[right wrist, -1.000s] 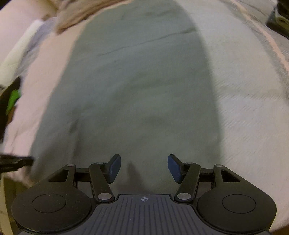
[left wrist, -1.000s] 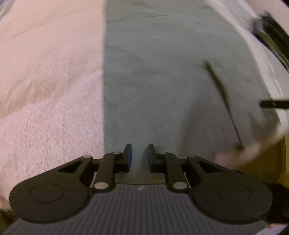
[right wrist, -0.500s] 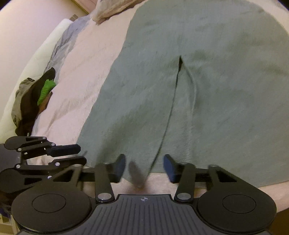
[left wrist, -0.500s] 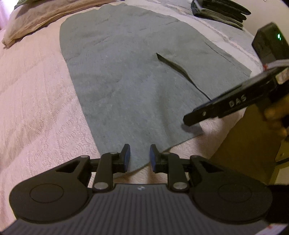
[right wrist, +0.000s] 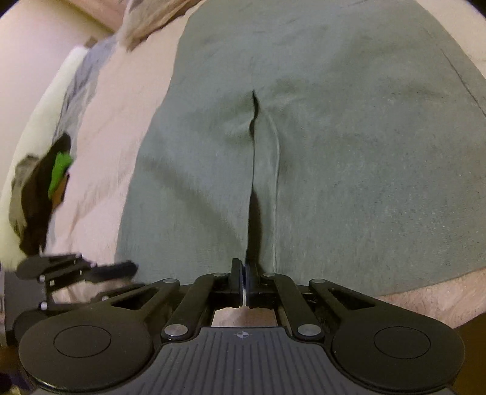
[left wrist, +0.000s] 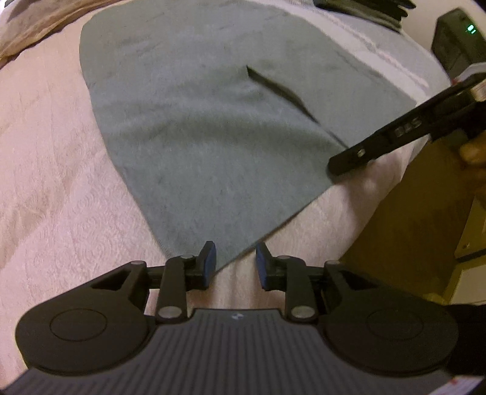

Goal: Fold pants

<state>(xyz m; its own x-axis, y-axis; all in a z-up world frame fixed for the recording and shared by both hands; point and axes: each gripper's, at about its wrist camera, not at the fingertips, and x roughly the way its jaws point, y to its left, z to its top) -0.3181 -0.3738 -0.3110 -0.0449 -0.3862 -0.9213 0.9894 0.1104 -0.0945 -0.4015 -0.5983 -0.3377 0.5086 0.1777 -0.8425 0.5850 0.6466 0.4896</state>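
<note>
Pants [left wrist: 212,127]: grey-green, laid flat on the bed [left wrist: 54,170], legs side by side. A dark slit between the legs is seen running from the crotch to the hem. The hem lies along the near edge of the bed; the waist end lies toward the far side.

Bed: covered in a pink textured blanket, shown on both sides of the pants and in a narrow strip below the hem.

Left tongs [left wrist: 235,261]: held just above the bed at the outer hem corner of one leg. The jaws are parted by a moderate gap; nothing is gripped. The corner of the pants is seen between and just ahead of the blue-padded fingertips [left wrist: 209,258].

Right tongs [right wrist: 244,275]: placed at the hem where the two legs meet, at the foot of the slit. The jaws are drawn almost together, with only a thin sliver between them. The hem edge of the pants appears pinched there, though the contact itself is partly hidden by the fingers.

In the left wrist view the right tongs [left wrist: 349,159] are seen from the side, their tip at the hem of the pants.

Clothing pile [right wrist: 42,188]: dark with a green patch, lying left of the pants at the edge of the bed.

Pillow [left wrist: 33,27]: tan, beyond the waist end of the pants.
</note>
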